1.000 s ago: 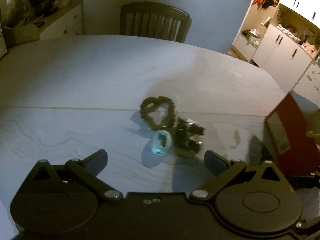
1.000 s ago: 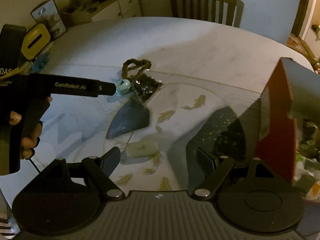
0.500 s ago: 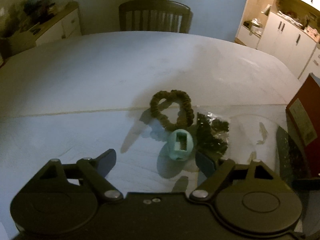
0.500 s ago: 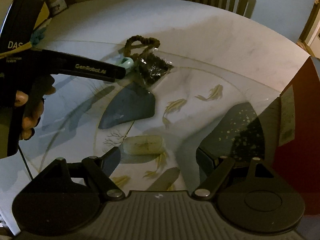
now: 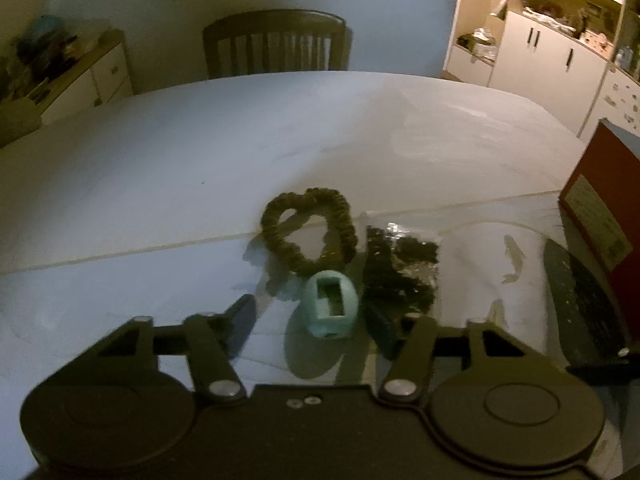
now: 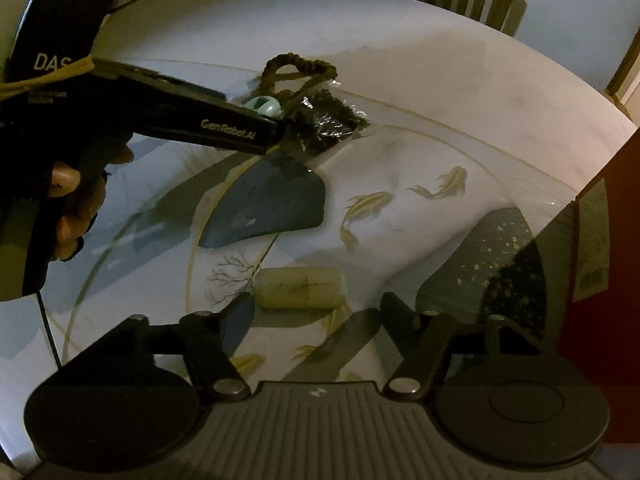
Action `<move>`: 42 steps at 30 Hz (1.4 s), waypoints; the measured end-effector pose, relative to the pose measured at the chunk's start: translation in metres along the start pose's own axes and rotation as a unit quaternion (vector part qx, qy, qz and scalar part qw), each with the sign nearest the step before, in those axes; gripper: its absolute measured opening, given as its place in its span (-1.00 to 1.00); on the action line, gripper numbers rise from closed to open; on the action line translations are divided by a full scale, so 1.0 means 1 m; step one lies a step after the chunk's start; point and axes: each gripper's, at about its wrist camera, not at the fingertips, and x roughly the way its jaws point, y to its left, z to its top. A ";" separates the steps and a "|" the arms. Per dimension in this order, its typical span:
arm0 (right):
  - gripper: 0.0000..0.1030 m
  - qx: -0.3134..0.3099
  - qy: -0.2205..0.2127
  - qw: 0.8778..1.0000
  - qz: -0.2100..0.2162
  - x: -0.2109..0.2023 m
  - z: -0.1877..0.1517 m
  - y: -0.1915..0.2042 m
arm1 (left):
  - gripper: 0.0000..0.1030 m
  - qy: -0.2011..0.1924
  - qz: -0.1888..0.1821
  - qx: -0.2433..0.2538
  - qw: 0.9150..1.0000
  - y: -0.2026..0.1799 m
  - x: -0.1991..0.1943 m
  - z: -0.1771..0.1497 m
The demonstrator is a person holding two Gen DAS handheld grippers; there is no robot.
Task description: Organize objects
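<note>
Mint-green silicone sleeve (image 5: 330, 307) flat on the table (image 5: 240, 140), well in from its edges, dead ahead between the spread fingers of the left gripper (image 5: 312, 322), long axis pointing away. Just beyond, touching: dark scrunchie (image 5: 308, 234) and clear packet (image 5: 402, 272). Nearer than a second ago, now bracketed. Right gripper (image 6: 316, 314) farther off, fingers apart, holding nothing.

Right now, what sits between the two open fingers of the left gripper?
In the left wrist view, the small mint-green rubbery ring sits on the table between the left gripper's open fingers; neither finger visibly touches it.
</note>
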 end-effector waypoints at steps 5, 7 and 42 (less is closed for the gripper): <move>0.16 -0.013 0.000 1.000 -0.003 0.001 0.000 0.005 | -0.20 -0.004 -0.008 0.006 1.000 -0.001 -0.001 0.000; 0.08 -0.016 0.000 1.000 -0.001 0.001 0.000 0.006 | -0.40 -0.005 -0.013 0.007 1.000 -0.001 -0.002 -0.001; -0.04 0.030 -0.004 0.999 0.020 -0.046 -0.052 -0.006 | -0.43 0.048 -0.096 -0.017 0.994 -0.012 -0.062 -0.066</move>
